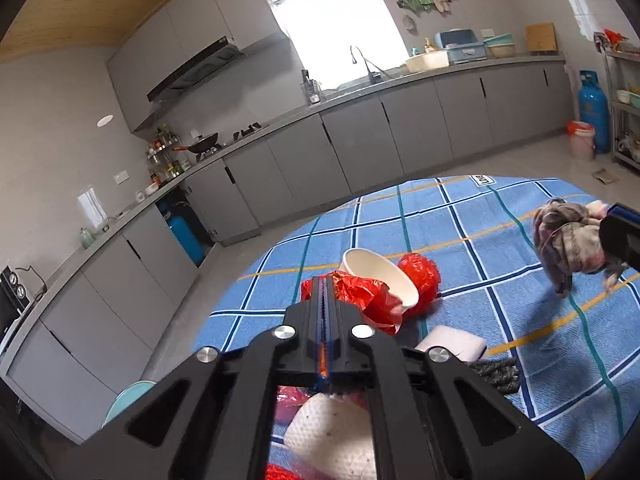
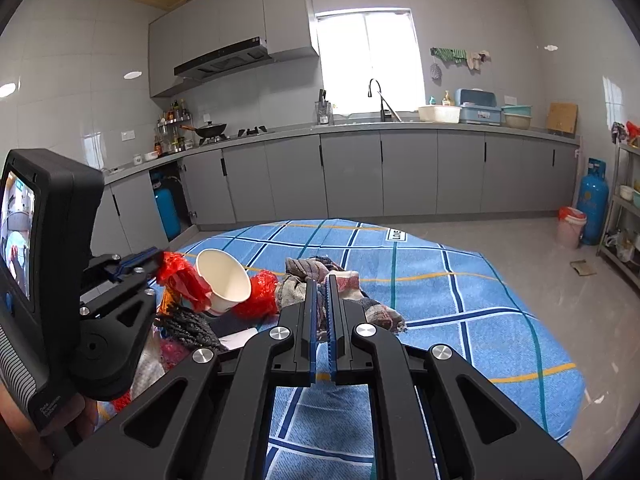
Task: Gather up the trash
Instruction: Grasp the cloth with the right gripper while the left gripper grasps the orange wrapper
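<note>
My left gripper (image 1: 325,280) is shut on a crumpled red plastic bag (image 1: 366,298), seen also in the right wrist view (image 2: 182,276). A white paper cup (image 1: 380,276) lies tilted against the bag, also in the right wrist view (image 2: 224,280). A second red plastic wad (image 1: 420,270) sits behind the cup. My right gripper (image 2: 322,280) is shut on a grey-pink crumpled cloth (image 2: 352,300), held above the blue checked tablecloth (image 2: 460,300); the cloth shows at the right in the left wrist view (image 1: 568,240). A white paper towel (image 1: 336,444) lies under my left gripper.
A white block (image 1: 452,342) and dark knitted fabric (image 2: 188,326) lie near the cup. Grey kitchen cabinets (image 2: 400,172) run behind the table. A pink bin (image 2: 570,226) and a blue gas cylinder (image 2: 592,200) stand at the far right on the floor.
</note>
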